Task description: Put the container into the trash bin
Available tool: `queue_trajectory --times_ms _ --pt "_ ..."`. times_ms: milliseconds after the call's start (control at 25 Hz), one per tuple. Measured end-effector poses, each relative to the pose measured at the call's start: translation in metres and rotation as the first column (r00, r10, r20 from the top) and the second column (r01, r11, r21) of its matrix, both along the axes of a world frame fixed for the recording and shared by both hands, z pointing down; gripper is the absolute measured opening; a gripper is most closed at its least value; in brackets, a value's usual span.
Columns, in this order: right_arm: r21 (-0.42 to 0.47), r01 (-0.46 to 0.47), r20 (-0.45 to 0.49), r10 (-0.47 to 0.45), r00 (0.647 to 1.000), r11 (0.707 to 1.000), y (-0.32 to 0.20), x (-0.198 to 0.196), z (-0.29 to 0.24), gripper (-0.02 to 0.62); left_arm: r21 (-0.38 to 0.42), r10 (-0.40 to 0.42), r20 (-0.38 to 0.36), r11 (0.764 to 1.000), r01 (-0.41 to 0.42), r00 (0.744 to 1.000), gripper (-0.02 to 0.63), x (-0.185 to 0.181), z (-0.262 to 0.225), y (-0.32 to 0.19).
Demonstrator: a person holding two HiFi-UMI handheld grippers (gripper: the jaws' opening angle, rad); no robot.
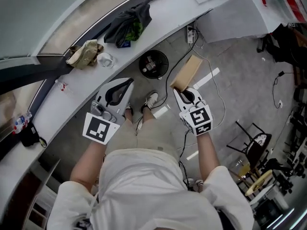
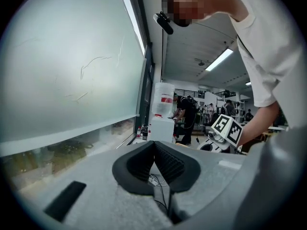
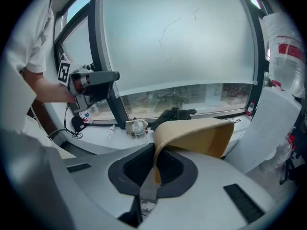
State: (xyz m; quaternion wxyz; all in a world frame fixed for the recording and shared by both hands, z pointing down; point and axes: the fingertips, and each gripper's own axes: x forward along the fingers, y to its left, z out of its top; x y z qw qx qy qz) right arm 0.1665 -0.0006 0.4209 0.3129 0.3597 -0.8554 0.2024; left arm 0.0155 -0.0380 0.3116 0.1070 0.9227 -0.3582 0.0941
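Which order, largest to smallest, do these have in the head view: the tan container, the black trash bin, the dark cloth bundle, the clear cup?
1. dark cloth bundle
2. black trash bin and tan container: they look about alike. The container is held up nearer the camera, so I do not rank them.
3. clear cup

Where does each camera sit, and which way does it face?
Head view: on the head, steeply down; both arms, left gripper, right gripper, trash bin.
Left gripper view: along shut jaws toward the window; arm shows.
Right gripper view: along jaws gripping the container, toward the windowsill; sleeve shows.
Shared: each gripper view shows the other gripper.
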Motion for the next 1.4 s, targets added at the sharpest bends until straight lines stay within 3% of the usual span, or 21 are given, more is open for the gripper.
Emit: queue_trajectory --times_ms 400,680,960,1200,1400 --pt "-0.129 0.088 -0.05 -0.095 0.994 0.988 -0.002 -0.027 0.113 0.015 -0.041 -0.053 -0.005 0.998 0.053 0.999 0.015 -0.012 0.09 -0.023" --pt "-0.196 0.137 -0.056 -0.151 0.987 0.971 -0.002 -0.041 0.184 0.015 -0.062 -0.078 0.044 0.995 0.081 0.996 0.015 -0.013 0.152 -0.032" --pt "-0.249 0.117 -0.051 -0.134 0.99 0.961 -0.01 -0.044 0.243 0.015 -0.129 -0.071 0.064 0.989 0.079 0.995 0.015 -0.003 0.195 -0.038" --pt "-0.302 0.099 -0.04 -0.116 0.992 0.948 -0.02 -0.051 0.284 0.015 -0.138 -0.084 0.072 0.986 0.093 0.994 0.017 -0.001 0.222 -0.046" --pt "-0.343 0.125 -0.051 -0.151 0.987 0.931 -0.029 -0.054 0.323 0.015 -0.172 -0.102 0.094 0.978 0.117 0.99 0.016 -0.003 0.251 -0.047"
